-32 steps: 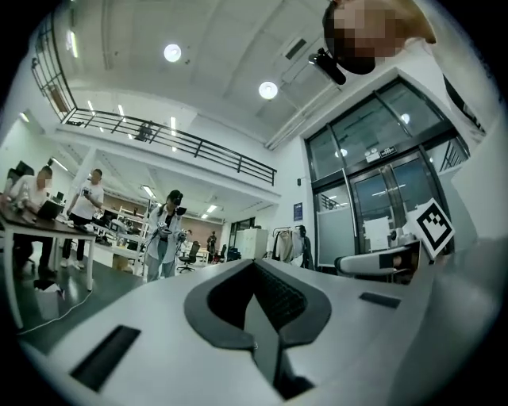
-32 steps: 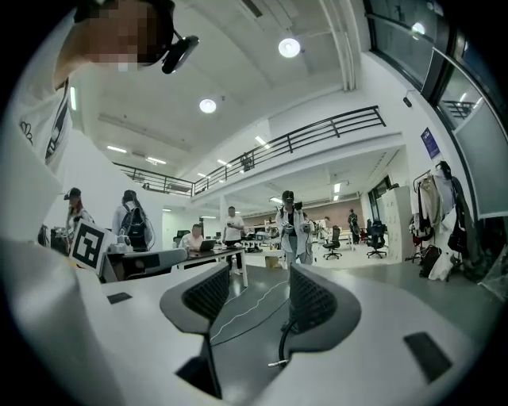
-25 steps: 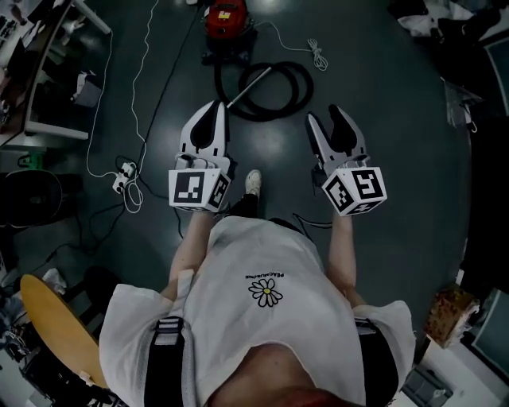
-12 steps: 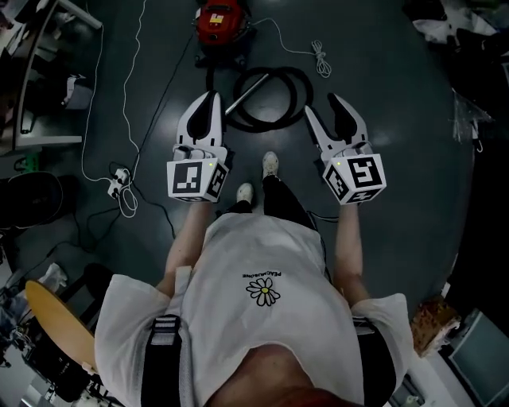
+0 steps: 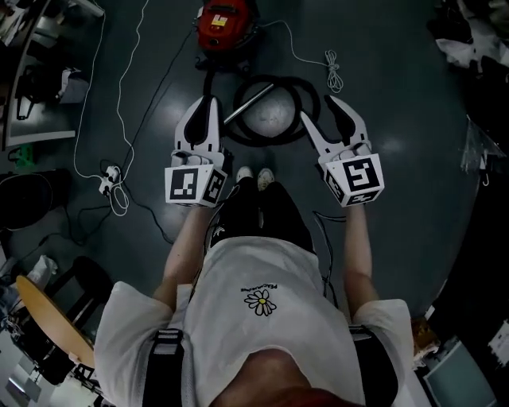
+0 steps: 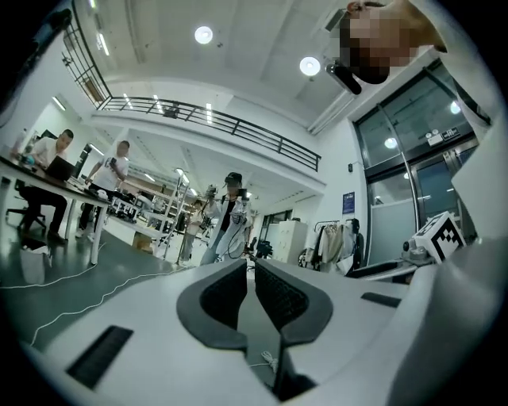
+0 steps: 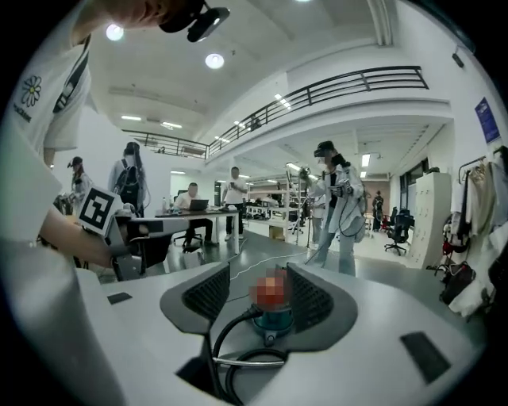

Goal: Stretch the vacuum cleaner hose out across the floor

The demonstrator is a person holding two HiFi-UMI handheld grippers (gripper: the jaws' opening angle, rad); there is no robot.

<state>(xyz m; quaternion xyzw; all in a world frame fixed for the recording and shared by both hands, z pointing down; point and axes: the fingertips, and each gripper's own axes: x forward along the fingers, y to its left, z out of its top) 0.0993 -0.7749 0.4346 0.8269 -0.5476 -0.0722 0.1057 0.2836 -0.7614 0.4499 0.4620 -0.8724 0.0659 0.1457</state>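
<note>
While I stand on the dark floor (image 5: 413, 143) with both tools held out ahead of me, the far left of the head view shows a desk (image 5: 32, 71). A thin white cable (image 5: 119, 79) runs from there down to a power strip (image 5: 106, 180). A round wooden seat (image 5: 44, 318) sits low at that side, behind my left shoulder.

My left gripper (image 5: 208, 107) comes next, held level above the floor with its marker cube toward me. Its jaws are pressed together with nothing between them. In the left gripper view (image 6: 250, 266) the two dark pads meet at the tips, and beyond them a person (image 6: 230, 214) stands in the open hall.

Ahead of that gripper, at the top of the head view, stands the red vacuum cleaner (image 5: 227, 20). The hose (image 5: 306, 91) lies just in front of it, wound into a loose black ring on the floor, with the metal wand (image 5: 248, 103) slanting across the ring's left side. The ring lies between my two grippers and beyond the toes of my shoes (image 5: 253, 176).

My right gripper (image 5: 324, 115) hovers just right of the ring, jaws apart and holding nothing. In the right gripper view (image 7: 258, 270) the vacuum cleaner and hose (image 7: 226, 341) show through the gap, well off from the pads. A bundled white cord (image 5: 332, 67) lies on the floor past that gripper.
</note>
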